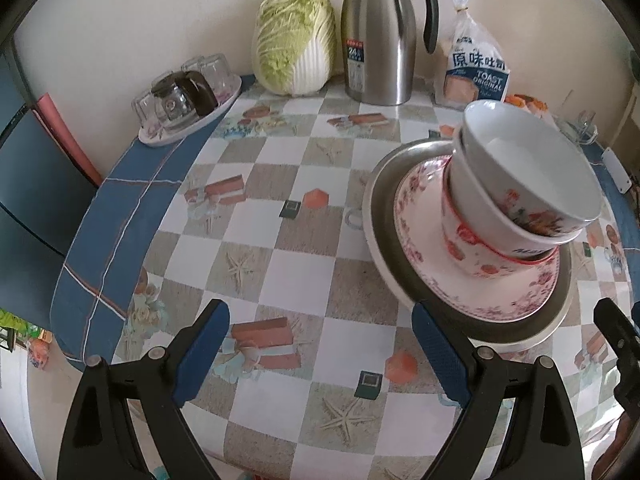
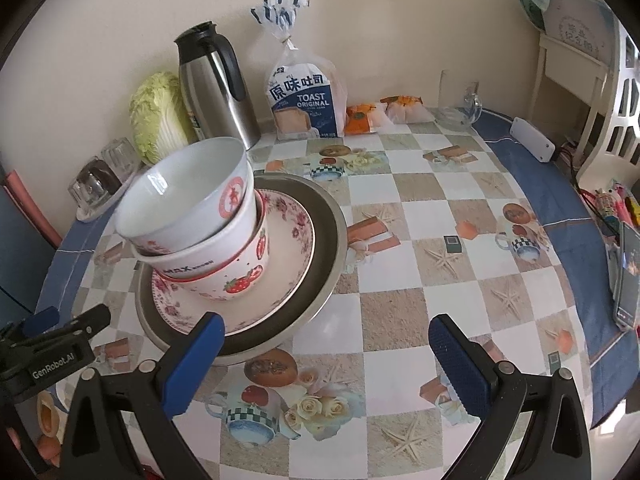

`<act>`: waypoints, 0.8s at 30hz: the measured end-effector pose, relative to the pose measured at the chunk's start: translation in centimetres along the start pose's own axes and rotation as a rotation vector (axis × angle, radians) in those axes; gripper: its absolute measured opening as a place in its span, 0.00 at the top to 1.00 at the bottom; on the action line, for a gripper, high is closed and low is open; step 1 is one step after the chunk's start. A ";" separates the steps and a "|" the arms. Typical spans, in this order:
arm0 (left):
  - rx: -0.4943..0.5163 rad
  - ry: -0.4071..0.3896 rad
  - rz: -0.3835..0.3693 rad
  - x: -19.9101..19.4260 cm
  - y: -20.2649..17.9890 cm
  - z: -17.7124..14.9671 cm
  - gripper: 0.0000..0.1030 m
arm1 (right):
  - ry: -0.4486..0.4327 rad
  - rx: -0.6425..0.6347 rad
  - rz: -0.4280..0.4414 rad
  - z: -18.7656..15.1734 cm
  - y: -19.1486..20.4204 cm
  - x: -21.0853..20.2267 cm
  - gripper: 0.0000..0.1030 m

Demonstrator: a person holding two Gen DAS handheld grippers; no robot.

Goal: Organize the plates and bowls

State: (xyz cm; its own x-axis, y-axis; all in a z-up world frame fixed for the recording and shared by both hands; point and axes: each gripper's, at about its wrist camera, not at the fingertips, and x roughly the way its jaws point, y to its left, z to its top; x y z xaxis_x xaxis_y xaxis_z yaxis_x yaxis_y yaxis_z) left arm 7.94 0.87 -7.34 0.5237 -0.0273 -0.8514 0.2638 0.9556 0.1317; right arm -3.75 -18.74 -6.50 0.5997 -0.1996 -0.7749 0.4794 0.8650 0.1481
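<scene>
I'm looking at a finished-looking stack and my worry is the top of it: the white bowl [image 2: 188, 196] sits tilted inside the second white bowl [image 2: 208, 258], which nests in the strawberry bowl [image 2: 240, 280], all standing on the floral plate [image 2: 288, 232] inside the metal plate [image 2: 324, 240]. From the right wrist view the tower leans toward the left; from the left wrist view it leans right, so I judge the tilt real, though lens bending could be exaggerating it. If I bump the metal plate's near rim with a fingertip, or nudge the floral plate sideways, that top bowl could slide off and hit the checked tablecloth [image 2: 420, 300]. The stack sits at the middle of the table, nearer than the steel thermos [image 1: 378, 40], napa cabbage [image 1: 294, 40] and toast bag [image 1: 476, 68] along the far wall, and right of the tray of glasses [image 1: 188, 96]. My left gripper [image 1: 320, 344] hovers low over the cloth, released, jaws spread wide, its right blue pad just beside the metal plate's near-left rim. My right gripper [image 2: 328, 360] hangs likewise, wide apart and holding nothing, its left pad overlapping that rim in view; I can't tell if it touches.
</scene>
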 end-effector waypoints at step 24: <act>0.019 0.003 -0.039 0.0 -0.4 0.2 0.10 | 0.030 -0.037 -0.031 0.0 0.7 1.5 0.00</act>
State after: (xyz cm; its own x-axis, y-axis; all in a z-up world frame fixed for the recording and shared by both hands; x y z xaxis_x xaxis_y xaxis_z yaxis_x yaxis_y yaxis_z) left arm 7.95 0.42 -7.27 0.5104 -0.0632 -0.8576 0.2988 0.9482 0.1079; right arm -2.52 -18.42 -7.56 0.5655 -0.2132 -0.7967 0.4728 0.8753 0.1014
